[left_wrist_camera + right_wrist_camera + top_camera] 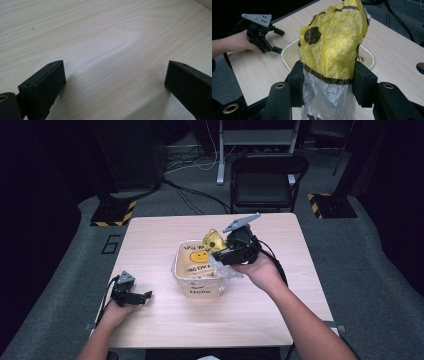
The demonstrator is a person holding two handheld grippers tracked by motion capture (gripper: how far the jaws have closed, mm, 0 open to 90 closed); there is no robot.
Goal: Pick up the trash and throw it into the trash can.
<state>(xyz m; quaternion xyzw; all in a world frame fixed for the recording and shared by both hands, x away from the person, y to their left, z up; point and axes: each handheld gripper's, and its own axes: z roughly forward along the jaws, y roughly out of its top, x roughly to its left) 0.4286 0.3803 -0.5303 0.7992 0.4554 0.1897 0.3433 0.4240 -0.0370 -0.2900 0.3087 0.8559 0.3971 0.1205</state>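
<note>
Plastic bag (pixel 332 50) looks feather-light, crinkly, slippery; right gripper (pixel 328 82) jaws pinch its bunched middle, left gripper (pixel 113 82) jaws wide, empty.

Overhead light keeps the desk (pixel 165 320) bright against a near-black room; the high view is soft and low in detail, the left claw (pixel 113 82) casts a soft shadow, and the yellow plastic bag (pixel 334 42) shows mild sheen.
</note>
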